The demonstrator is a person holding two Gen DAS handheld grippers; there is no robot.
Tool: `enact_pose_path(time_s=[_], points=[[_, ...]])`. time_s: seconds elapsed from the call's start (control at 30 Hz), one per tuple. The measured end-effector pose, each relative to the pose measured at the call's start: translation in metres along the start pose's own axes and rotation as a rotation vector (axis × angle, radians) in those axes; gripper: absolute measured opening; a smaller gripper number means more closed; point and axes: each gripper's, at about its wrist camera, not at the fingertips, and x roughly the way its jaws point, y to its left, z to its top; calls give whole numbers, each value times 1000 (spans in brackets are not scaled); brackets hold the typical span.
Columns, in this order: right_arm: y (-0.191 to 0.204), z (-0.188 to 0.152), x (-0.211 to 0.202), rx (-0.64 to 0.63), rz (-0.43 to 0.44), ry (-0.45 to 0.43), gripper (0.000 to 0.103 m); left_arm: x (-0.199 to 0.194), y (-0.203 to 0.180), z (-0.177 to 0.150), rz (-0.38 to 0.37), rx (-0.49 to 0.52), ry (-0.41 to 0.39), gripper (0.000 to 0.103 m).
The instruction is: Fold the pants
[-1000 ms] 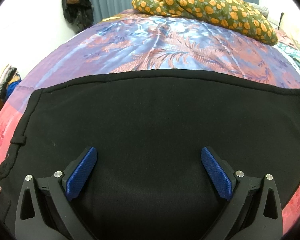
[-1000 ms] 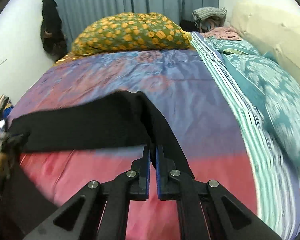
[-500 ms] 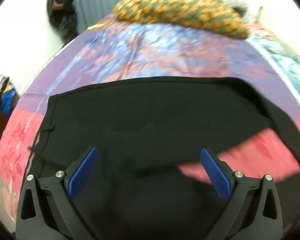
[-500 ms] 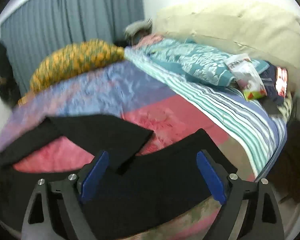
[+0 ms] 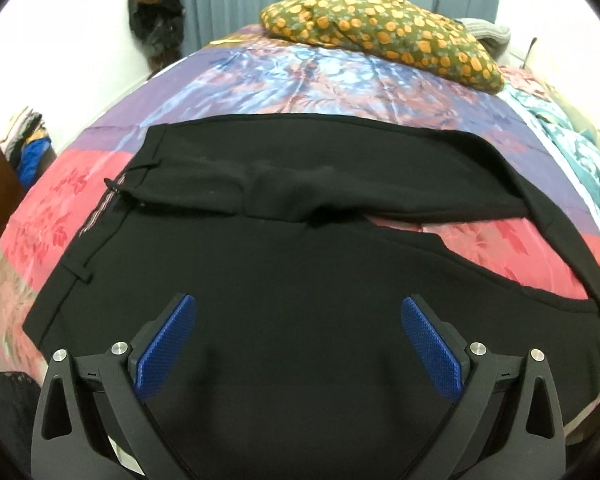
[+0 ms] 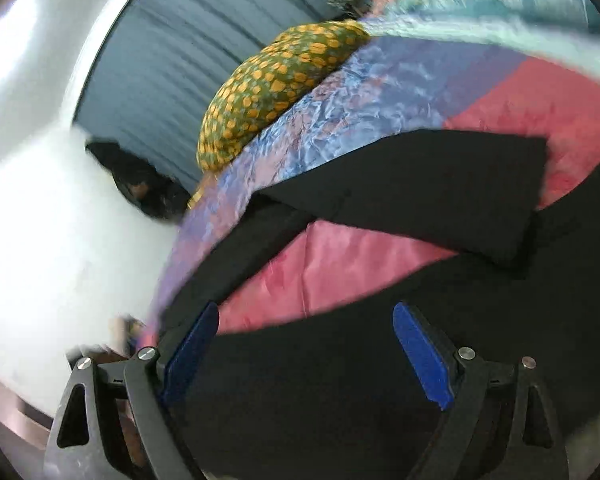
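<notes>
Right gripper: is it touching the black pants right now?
Cannot tell. In the right wrist view the right gripper stands open over the black pants, nothing between its fingers, but the blurred frame shows neither contact nor a gap.

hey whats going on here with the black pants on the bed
A person with a handheld gripper in each hand is folding black pants spread on a colourful bedspread. Both the left gripper and the right gripper are open above the fabric, holding nothing. One leg lies bent back on itself, with pink bedspread showing between the two legs, so the fold is unfinished.
</notes>
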Motion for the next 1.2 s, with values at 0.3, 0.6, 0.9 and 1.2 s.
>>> enact_pose_path(time_s=[0.3,0.6,0.9,1.2], points=[[-74,24,9,332,-151,-193,77,16,-13,-13,53,88,28,102],[-90,42,-7,385,-296,-236,7,32,-29,-35,78,158,102,102],[-3,64,-76,-21,-276,-384,6,34,-43,53,-158,45,115,102],[20,69,-116,-111,-184,-449,6,126,-69,162,-373,-218,267,102]])
